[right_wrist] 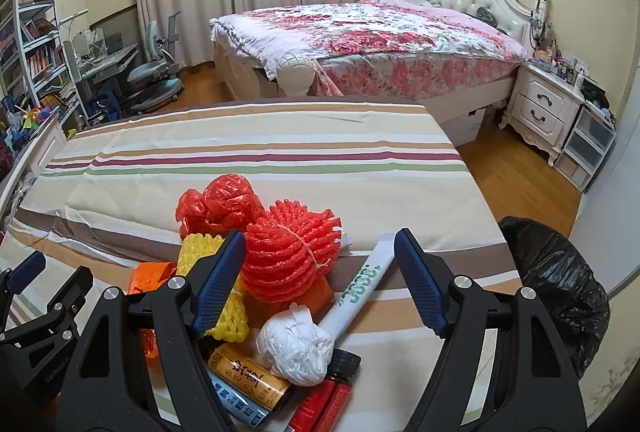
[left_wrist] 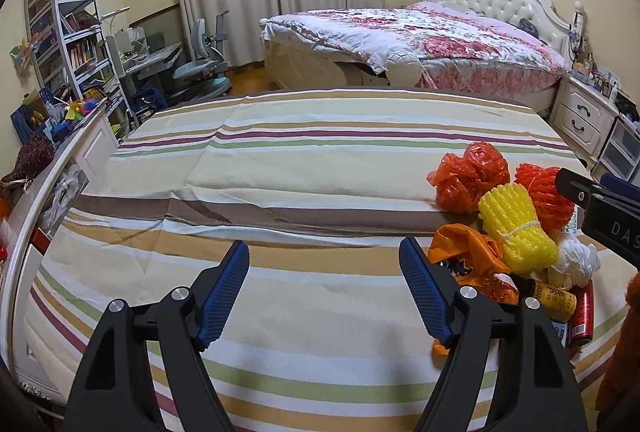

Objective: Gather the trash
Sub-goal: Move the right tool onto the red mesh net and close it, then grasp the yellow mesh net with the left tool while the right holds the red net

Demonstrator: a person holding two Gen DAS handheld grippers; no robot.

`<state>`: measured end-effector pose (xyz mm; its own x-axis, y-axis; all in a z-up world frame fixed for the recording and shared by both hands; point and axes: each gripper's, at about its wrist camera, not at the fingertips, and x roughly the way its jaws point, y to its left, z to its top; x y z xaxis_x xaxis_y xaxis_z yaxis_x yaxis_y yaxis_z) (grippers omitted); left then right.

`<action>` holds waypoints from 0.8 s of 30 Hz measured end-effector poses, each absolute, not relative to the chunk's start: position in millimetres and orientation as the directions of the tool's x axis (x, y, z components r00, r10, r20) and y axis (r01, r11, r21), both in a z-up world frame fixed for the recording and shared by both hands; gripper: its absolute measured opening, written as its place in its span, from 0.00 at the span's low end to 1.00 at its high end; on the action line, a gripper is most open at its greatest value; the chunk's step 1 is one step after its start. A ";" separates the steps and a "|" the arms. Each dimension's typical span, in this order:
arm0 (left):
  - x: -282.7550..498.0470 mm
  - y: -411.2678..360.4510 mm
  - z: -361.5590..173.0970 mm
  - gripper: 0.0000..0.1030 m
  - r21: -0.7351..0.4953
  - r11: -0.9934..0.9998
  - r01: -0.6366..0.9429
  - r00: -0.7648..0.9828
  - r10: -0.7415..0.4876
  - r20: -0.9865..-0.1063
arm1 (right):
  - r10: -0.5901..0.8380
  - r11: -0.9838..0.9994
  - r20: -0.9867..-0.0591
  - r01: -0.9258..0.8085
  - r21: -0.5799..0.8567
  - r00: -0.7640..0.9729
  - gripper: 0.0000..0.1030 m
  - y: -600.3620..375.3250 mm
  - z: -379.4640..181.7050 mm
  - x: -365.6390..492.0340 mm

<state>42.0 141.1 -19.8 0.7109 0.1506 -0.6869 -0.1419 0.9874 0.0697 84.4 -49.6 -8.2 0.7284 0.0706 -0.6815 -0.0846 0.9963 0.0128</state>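
A pile of trash lies on the striped bed sheet (left_wrist: 280, 171): a red plastic bag (right_wrist: 220, 203), a red foam net (right_wrist: 288, 260), a yellow foam net (left_wrist: 516, 228), a white tube (right_wrist: 360, 284), a wad of white tissue (right_wrist: 296, 348), a yellow can (right_wrist: 248, 380) and a red bottle (right_wrist: 320, 404). My right gripper (right_wrist: 322, 236) hovers open over the pile, with the red net and the tube seen between its fingers, not pinched. My left gripper (left_wrist: 324, 248) stands open over bare sheet, left of the pile, with nothing in it.
A bin lined with a black bag (right_wrist: 560, 280) stands on the floor right of the striped bed. Beyond are a floral bed (right_wrist: 380, 39), a white nightstand (right_wrist: 540, 107), a desk with a chair (right_wrist: 156, 71) and a bookshelf (left_wrist: 68, 31) at the left.
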 end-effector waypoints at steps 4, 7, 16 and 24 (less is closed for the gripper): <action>47.4 142.9 -21.2 0.75 0.056 0.990 -0.132 0.709 0.134 -0.692 | 0.148 0.989 -0.713 -0.121 0.089 0.685 0.54 -50.4 -14.0 95.3; 51.6 141.5 -22.5 0.75 0.052 0.991 -0.125 0.708 0.126 -0.694 | 0.167 0.986 -0.709 -0.130 0.106 0.685 0.39 -50.1 -13.7 97.4; 70.6 130.5 -20.1 0.75 0.047 0.995 -0.085 0.712 0.094 -0.696 | 0.138 0.990 -0.694 -0.119 0.076 0.707 0.22 -56.7 -10.9 102.9; 76.2 117.4 -18.5 0.75 0.027 0.998 -0.058 0.704 0.060 -0.708 | 0.100 0.995 -0.686 -0.063 0.079 0.721 0.22 -89.7 -11.7 108.2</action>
<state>76.2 117.4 -18.5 0.7039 0.0598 -0.7078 -0.0578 0.9980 0.0269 108.2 -89.7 -11.7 0.7209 0.1003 -0.6858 -0.0632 0.9949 0.0791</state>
